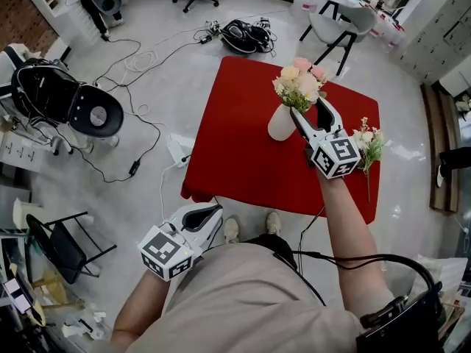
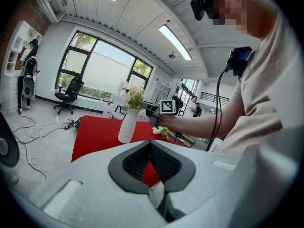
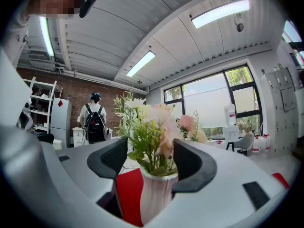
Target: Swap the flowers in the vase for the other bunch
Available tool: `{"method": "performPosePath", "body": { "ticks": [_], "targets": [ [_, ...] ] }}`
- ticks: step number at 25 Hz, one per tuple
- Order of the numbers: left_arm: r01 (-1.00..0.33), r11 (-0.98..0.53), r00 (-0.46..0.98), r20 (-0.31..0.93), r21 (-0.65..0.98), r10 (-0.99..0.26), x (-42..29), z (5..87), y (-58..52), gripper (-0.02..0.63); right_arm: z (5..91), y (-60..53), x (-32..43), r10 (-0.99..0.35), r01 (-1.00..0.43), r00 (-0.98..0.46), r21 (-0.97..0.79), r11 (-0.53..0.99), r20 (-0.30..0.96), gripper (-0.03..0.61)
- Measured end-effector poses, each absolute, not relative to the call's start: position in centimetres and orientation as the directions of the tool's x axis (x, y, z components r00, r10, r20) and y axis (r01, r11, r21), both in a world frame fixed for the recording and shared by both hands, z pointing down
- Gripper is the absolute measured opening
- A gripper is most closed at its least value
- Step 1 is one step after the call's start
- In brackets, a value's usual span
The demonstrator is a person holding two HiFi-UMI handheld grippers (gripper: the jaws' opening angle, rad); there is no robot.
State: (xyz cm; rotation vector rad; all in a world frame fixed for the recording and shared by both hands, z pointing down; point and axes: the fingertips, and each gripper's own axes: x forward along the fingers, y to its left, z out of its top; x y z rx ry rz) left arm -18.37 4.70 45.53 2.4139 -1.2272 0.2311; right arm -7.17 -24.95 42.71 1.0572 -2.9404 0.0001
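Note:
A white vase (image 1: 280, 123) stands on the red table (image 1: 235, 142) and holds a bunch of pink and cream flowers (image 1: 300, 83). My right gripper (image 1: 309, 107) is open at the vase's mouth. Its jaws stand either side of the stems (image 3: 151, 148) without pressing them, just above the vase (image 3: 154, 194). The other bunch (image 1: 368, 147), white flowers on a long stem, lies on the table to the right of that hand. My left gripper (image 1: 215, 213) hangs shut and empty off the table's near left corner, and its own view shows its pads (image 2: 142, 163) meeting.
A black office chair (image 1: 73, 105) and loose cables (image 1: 140, 65) lie on the floor at the left. A black folding stand (image 1: 62, 245) sits nearer. Behind the table are a dark bag (image 1: 246, 35) and a white chair (image 1: 338, 28). A person with a backpack (image 3: 95, 122) stands far off.

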Motion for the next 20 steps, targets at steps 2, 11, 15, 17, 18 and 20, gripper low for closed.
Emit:
{"method": "performPosePath", "body": {
  "ticks": [2,11,15,17,18,20],
  "targets": [
    [-0.795,-0.533,0.606,0.327,0.29,-0.726,-18.4,45.5,4.7,0.006,43.0,-24.5,-7.0,-0.641,-0.641,-0.767,0.005,0.768,0.024,0.302],
    [-0.761,-0.578,0.649,0.315,0.295,-0.693,-18.0,45.3,5.0,0.006,44.0,-22.0,-5.2,-0.667,-0.668,-0.742,0.003,0.744,0.067,0.302],
    [-0.738,-0.602,0.674,0.309,0.304,-0.671,-17.6,45.2,5.3,0.006,44.4,-20.0,-3.6,-0.683,-0.686,-0.726,-0.008,0.728,0.087,0.301],
    [-0.724,-0.618,0.69,0.307,0.308,-0.655,-17.2,45.5,5.3,0.006,44.9,-18.7,-2.7,-0.687,-0.691,-0.719,-0.012,0.722,0.103,0.3],
    [-0.715,-0.627,0.699,0.306,0.309,-0.647,-17.0,45.6,5.3,0.006,45.2,-18.0,-2.2,-0.689,-0.695,-0.716,-0.014,0.719,0.113,0.298],
    [-0.697,-0.646,0.717,0.304,0.311,-0.627,-16.5,45.8,5.3,0.006,45.7,-16.4,-1.3,-0.695,-0.703,-0.706,-0.019,0.711,0.134,0.28]
  ]
}}
